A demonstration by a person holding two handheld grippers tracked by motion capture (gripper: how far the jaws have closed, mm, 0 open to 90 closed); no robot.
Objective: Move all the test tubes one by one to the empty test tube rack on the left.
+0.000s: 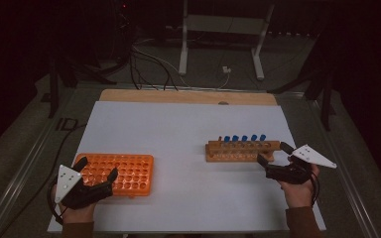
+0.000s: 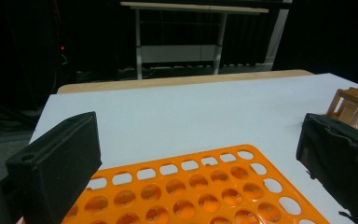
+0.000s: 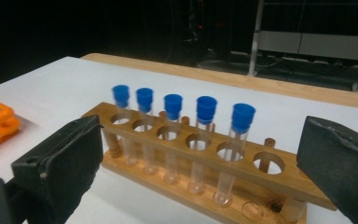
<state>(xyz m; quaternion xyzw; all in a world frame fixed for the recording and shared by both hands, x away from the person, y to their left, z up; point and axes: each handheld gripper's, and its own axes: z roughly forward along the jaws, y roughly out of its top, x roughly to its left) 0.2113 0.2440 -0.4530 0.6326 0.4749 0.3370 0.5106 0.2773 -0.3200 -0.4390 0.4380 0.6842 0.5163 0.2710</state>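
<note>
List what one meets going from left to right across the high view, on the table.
Left gripper → orange rack → wooden rack with blue-capped tubes → right gripper.

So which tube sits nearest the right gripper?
The end tube next to the wooden rack's one empty hole; it stands closest to the open right gripper, the other four farther along.

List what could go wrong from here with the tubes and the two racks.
1. The blue-capped tubes stand close together in the wooden rack; the open right gripper might knock a neighbour while closing on one.
2. The wooden rack looks light and may tip or slide if bumped.
3. The orange rack is not clamped; the open left gripper merely straddles its edge, so it could shift.
</note>
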